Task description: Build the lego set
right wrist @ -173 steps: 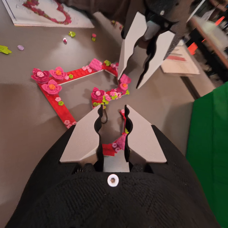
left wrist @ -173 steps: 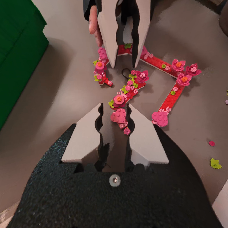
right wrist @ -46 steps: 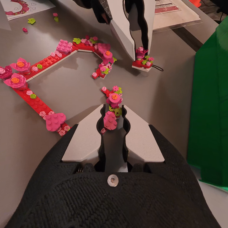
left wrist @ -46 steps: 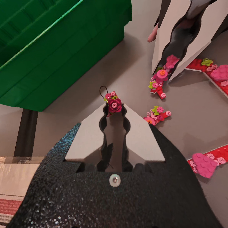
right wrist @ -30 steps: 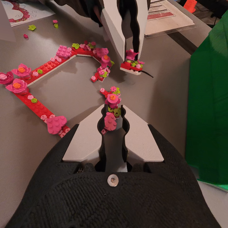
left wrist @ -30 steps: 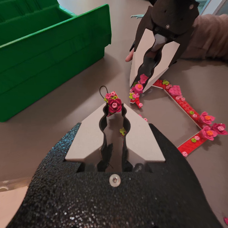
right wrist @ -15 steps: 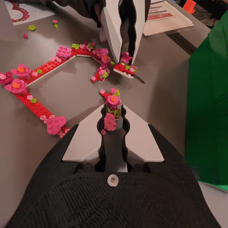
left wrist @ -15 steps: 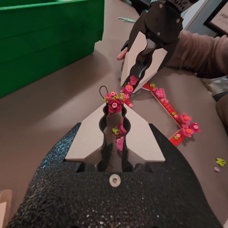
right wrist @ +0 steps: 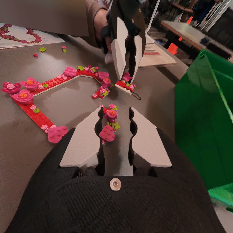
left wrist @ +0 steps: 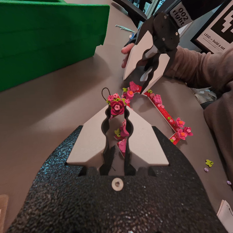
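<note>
My left gripper (left wrist: 117,107) is shut on a small red flower piece (left wrist: 113,99) with a dark pink rose and a black cord loop. In the right wrist view this left gripper (right wrist: 126,78) holds the piece (right wrist: 124,85) low, close beside the flowered end of the large red frame (right wrist: 41,117). My right gripper (right wrist: 115,109) is open. A short red segment with a pink heart (right wrist: 107,133) and a flower lies on the table between its fingers. The right gripper (left wrist: 132,86) also shows open in the left wrist view, above the frame (left wrist: 162,111).
A green bin (right wrist: 208,113) stands to the right of the build, also seen at upper left in the left wrist view (left wrist: 44,31). An instruction sheet (right wrist: 25,36) and loose small pieces (right wrist: 42,49) lie at the back left. Papers (right wrist: 155,56) lie behind. Across from one pair of fingers to the other is roughly 6 cm.
My right gripper has opened and let go of the heart segment, which now lies on the table. My left gripper has carried the rose piece closer to the frame's end.
</note>
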{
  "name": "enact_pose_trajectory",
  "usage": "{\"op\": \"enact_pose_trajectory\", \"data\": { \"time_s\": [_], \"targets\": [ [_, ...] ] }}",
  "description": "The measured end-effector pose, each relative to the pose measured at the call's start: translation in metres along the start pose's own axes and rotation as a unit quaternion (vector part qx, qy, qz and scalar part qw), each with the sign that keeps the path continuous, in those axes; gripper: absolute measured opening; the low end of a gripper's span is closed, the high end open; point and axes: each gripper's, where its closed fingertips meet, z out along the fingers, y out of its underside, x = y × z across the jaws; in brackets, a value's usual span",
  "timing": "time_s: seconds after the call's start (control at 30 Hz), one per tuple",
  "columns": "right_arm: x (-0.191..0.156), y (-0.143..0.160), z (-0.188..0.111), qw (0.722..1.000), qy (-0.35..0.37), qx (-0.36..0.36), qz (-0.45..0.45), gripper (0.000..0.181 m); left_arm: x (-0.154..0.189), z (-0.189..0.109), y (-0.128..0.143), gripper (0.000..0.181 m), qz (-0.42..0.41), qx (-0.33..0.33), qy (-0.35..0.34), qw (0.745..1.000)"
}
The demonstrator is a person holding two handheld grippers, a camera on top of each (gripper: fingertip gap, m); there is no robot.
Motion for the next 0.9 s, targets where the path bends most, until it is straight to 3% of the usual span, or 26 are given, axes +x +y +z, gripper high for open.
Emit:
{"op": "enact_pose_trajectory", "data": {
  "time_s": [0.13, 0.23, 0.33, 0.43, 0.63, 0.9],
  "targets": [
    [0.017, -0.016, -0.006, 0.995, 0.071, 0.052, -0.039, 0.040, 0.002, 0.000, 0.000, 0.018, -0.004, 0.002, 0.007, 1.000],
    [0.038, -0.031, -0.018, 0.978, 0.163, 0.107, -0.077, 0.038, 0.005, -0.002, -0.002, 0.018, -0.007, 0.009, 0.025, 1.000],
    [0.056, -0.042, -0.036, 0.946, 0.259, 0.150, -0.124, 0.032, 0.023, -0.008, -0.008, 0.018, 0.004, 0.035, 0.091, 0.995],
    [0.067, -0.049, -0.050, 0.926, 0.306, 0.178, -0.130, 0.032, 0.045, -0.020, -0.018, 0.018, 0.013, 0.073, 0.170, 0.983],
    [0.071, -0.049, -0.053, 0.918, 0.324, 0.182, -0.137, 0.030, 0.064, -0.036, -0.030, 0.018, 0.010, 0.115, 0.237, 0.965],
    [0.065, -0.046, -0.043, 0.922, 0.313, 0.162, -0.163, 0.028, 0.062, -0.038, -0.031, 0.018, 0.005, 0.120, 0.237, 0.964]
  ]
}}
